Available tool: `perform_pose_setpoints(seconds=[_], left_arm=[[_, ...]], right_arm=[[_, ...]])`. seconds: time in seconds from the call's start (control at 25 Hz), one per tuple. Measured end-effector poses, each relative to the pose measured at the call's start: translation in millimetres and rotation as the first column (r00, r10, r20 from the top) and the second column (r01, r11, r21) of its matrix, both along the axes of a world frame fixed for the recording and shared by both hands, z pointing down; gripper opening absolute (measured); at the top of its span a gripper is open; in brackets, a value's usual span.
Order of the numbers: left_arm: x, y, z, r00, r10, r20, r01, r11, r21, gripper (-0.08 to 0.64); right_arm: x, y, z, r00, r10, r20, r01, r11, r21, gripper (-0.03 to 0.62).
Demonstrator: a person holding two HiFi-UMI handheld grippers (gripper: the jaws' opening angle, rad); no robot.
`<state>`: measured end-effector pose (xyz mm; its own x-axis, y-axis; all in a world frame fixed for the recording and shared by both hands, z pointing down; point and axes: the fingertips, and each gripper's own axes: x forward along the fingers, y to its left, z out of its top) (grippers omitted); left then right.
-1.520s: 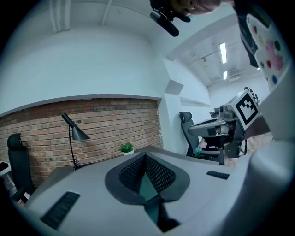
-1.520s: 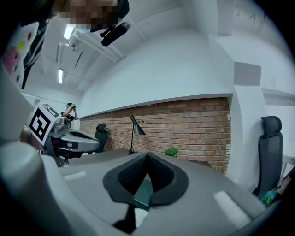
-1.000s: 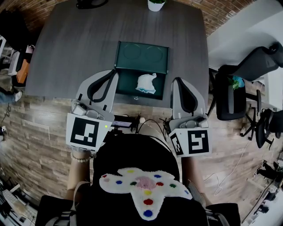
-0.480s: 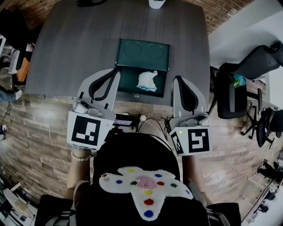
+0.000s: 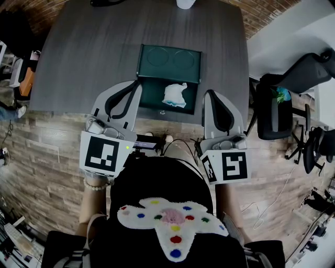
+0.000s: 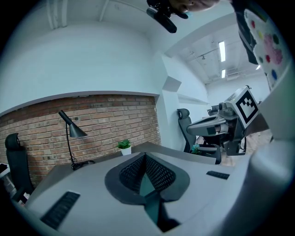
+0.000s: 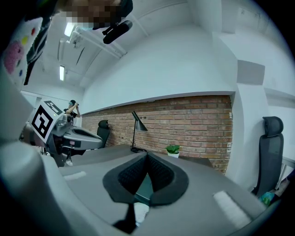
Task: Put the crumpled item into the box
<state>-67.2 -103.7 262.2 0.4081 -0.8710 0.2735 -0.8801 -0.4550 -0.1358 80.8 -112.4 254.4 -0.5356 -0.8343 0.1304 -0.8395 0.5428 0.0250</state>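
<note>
Looking down from the head view, we see 2 grippers held at the near edge of the table (image 5: 89, 52), one on each side of the box (image 5: 149, 97). The left gripper (image 5: 131, 89) has its jaws fully together with nothing between them, as the left gripper view confirms. The right gripper (image 5: 212, 97) is likewise closed and empty, its ribbed pads meeting in the right gripper view. The box is green and open, with its lid (image 5: 168, 63) folded back away from us. The crumpled item (image 5: 174, 95), white, lies inside the box toward its right side, apart from both grippers. A potted plant (image 5: 186, 4) stands at the far table edge.
</note>
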Motion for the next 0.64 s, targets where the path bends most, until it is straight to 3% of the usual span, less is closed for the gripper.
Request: perform_pose_setpoints(seconds=[0.64], left_arm=[[0.4,1.6,2.0,1.000,0.010,-0.002,-0.010,1.000,-0.003,0.006]], right_arm=[[-2.2,2.0,4.5,1.000,-0.001,-0.002,0.001,1.000,-0.011,0.008]])
